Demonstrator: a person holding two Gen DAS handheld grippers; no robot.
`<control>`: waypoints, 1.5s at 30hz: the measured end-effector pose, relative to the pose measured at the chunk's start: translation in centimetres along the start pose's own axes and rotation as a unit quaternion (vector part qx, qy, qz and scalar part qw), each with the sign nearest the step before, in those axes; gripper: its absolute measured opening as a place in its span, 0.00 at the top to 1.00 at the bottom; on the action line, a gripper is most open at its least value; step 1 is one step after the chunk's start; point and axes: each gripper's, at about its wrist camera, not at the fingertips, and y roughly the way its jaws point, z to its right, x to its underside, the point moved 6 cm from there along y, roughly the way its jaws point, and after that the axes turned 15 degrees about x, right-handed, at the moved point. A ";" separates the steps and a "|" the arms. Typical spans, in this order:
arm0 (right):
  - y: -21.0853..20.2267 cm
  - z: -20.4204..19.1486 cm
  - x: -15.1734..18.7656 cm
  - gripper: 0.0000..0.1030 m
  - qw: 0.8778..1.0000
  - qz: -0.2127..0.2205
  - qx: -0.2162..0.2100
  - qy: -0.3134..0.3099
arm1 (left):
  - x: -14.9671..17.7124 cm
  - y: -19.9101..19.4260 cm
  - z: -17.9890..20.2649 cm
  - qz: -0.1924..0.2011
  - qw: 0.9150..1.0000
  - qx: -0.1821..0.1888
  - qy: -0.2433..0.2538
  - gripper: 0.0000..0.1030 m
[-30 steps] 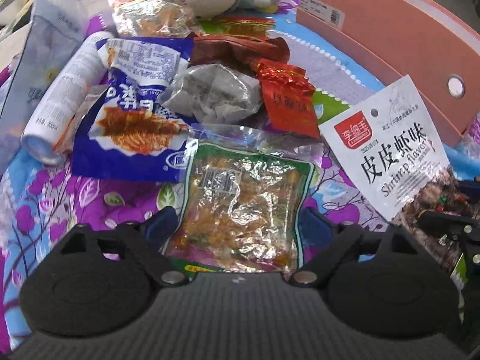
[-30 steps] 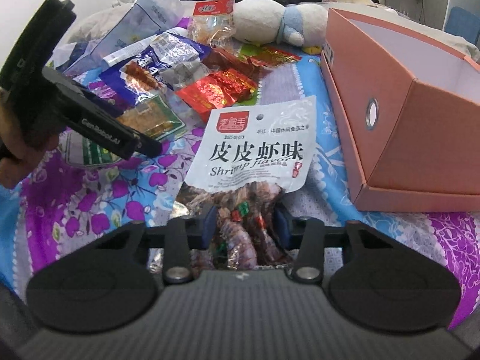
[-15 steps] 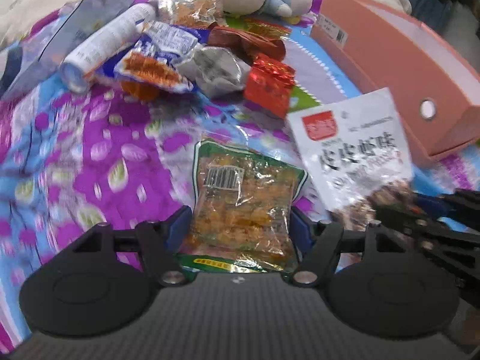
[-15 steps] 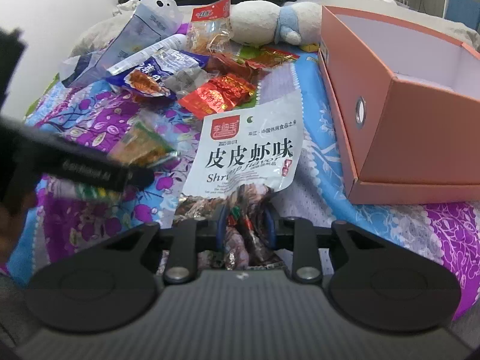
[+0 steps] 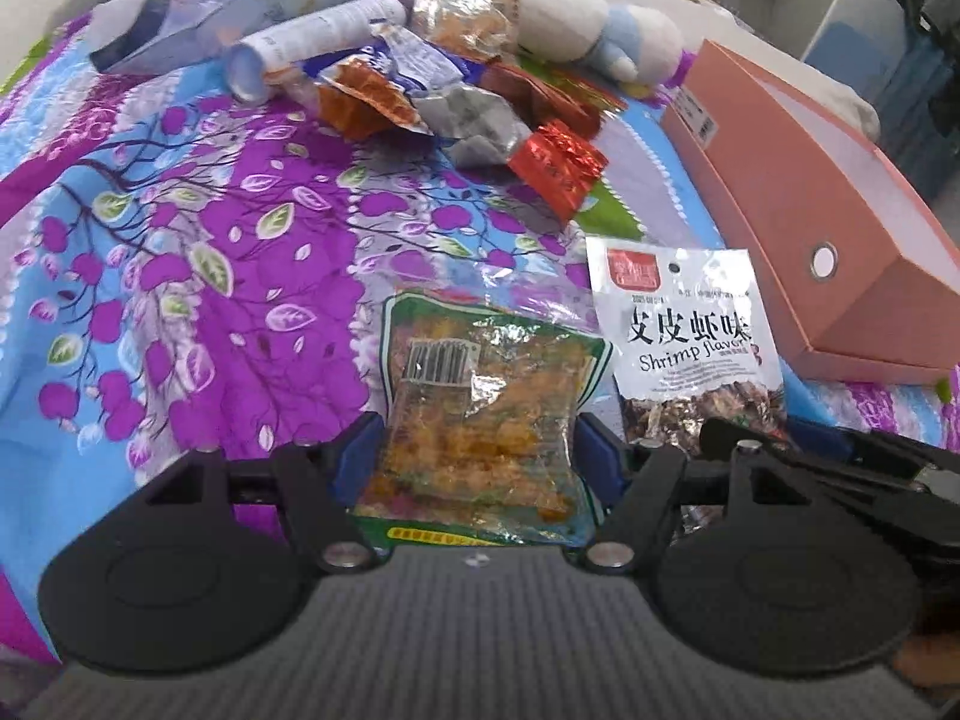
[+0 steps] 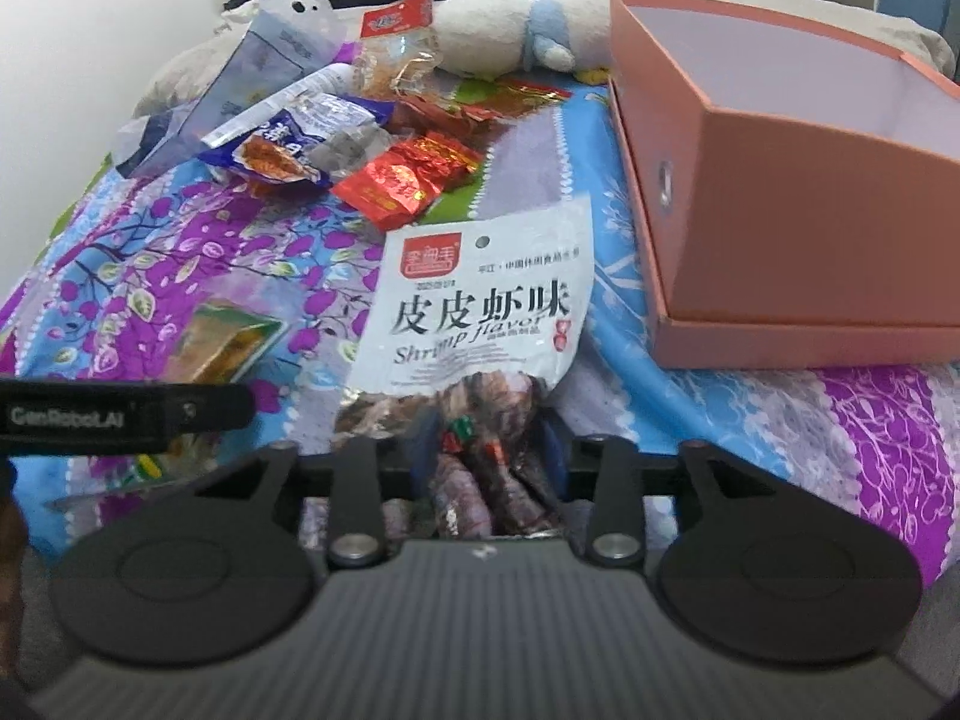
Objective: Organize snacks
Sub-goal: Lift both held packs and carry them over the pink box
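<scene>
My left gripper (image 5: 477,450) is shut on a clear green-edged packet of orange snack (image 5: 480,414) and holds it above the bedspread. My right gripper (image 6: 489,456) is shut on the bottom of a white shrimp-flavour packet (image 6: 480,306), which also shows in the left wrist view (image 5: 690,330). The open salmon-pink box (image 6: 798,228) stands to the right, also in the left wrist view (image 5: 828,210). The left gripper's side (image 6: 120,414) shows at the left of the right wrist view, with the green-edged packet (image 6: 222,348) behind it.
A pile of snack packets lies at the back: red foil packets (image 5: 555,165), a blue packet (image 6: 282,147), a silver packet (image 5: 474,120), a white tube (image 5: 312,42). A plush toy (image 5: 576,18) lies behind them. The purple flowered bedspread (image 5: 180,252) covers the surface.
Both grippers have pulled back from the pile with their packets lifted. The right gripper's fingers have closed tighter on the shrimp packet. The pile now lies farther away.
</scene>
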 end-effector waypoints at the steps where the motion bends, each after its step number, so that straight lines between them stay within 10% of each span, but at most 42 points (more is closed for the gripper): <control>1: 0.0 0.1 0.1 0.35 1.000 -0.002 -0.002 0.002 | 0.2 0.0 0.0 0.001 1.000 -0.003 0.001 0.28; 7: 0.2 -0.3 0.7 0.27 1.000 0.000 -0.003 -0.012 | 0.6 -0.4 -0.2 0.011 1.000 -0.003 -0.002 0.28; 17: -0.2 -1.5 -0.4 0.74 0.999 0.016 0.013 -0.033 | 0.0 -1.8 0.0 0.026 0.999 0.004 -0.019 0.29; 45: -9.3 3.6 -11.9 0.76 0.994 0.106 0.004 0.029 | -11.9 -8.4 9.0 0.115 0.992 0.047 0.013 0.29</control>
